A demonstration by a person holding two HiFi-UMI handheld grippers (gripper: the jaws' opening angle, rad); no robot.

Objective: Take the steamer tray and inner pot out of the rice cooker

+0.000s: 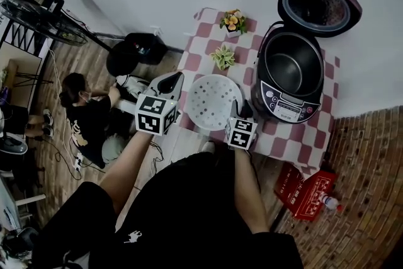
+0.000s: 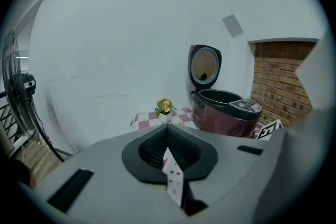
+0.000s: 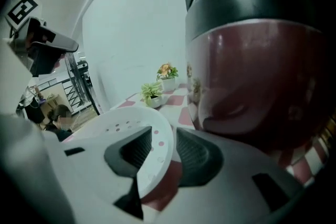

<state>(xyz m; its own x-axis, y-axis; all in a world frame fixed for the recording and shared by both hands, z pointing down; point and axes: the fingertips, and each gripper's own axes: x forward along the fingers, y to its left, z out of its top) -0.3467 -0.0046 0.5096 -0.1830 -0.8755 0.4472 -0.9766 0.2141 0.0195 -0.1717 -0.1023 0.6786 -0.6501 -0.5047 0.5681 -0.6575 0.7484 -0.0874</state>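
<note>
The tray (image 1: pixel 211 101) rests on the table (image 1: pixel 203 30), its rim pinched by the closed left gripper (image 1: pixel 176 80) and loose between the right gripper's (image 1: pixel 242 111) parted jaws, while the pot (image 1: pixel 291 66) sits in the cooker (image 1: pixel 286 109) just right of that nearer right gripper.
</note>
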